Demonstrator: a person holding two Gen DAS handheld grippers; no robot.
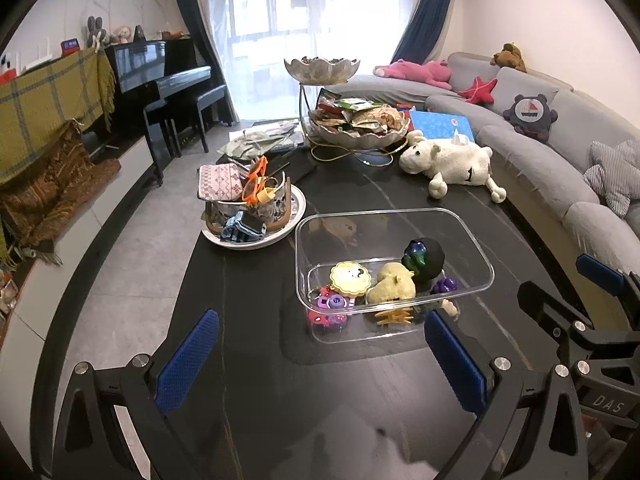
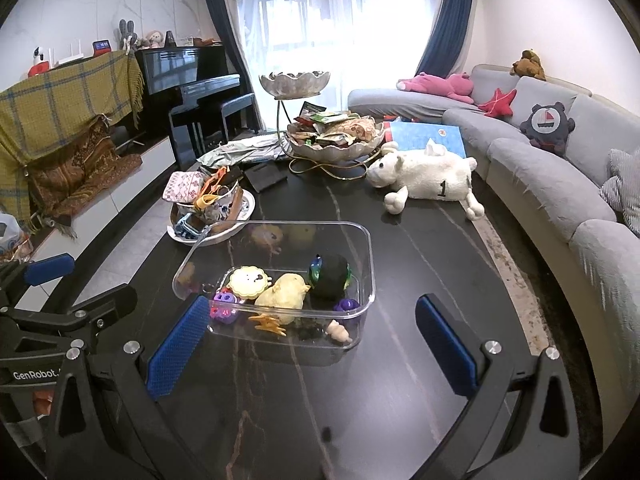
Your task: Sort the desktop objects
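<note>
A clear plastic bin (image 1: 472, 240) (image 2: 366, 248) stands on the dark table (image 1: 248, 360) (image 2: 420, 240). It holds several small toys: a yellow chick (image 1: 390, 286) (image 2: 284, 290), a black and green ball (image 1: 426, 258) (image 2: 330, 274), a round yellow badge (image 1: 350, 278) (image 2: 248, 282) and purple pieces (image 1: 334, 303) (image 2: 223, 304). My left gripper (image 1: 320, 364) hangs open just short of the bin. My right gripper (image 2: 312, 344) is open too, its left finger close to the bin's near corner. Neither holds anything.
A white plate (image 1: 296, 210) (image 2: 248, 206) with a cup of glasses and trinkets sits left of the bin. Behind are a two-tier snack bowl (image 1: 360, 128) (image 2: 334, 140), a white plush sheep (image 1: 452, 162) (image 2: 424, 178), a grey sofa (image 1: 540, 160) and a piano (image 1: 160, 76).
</note>
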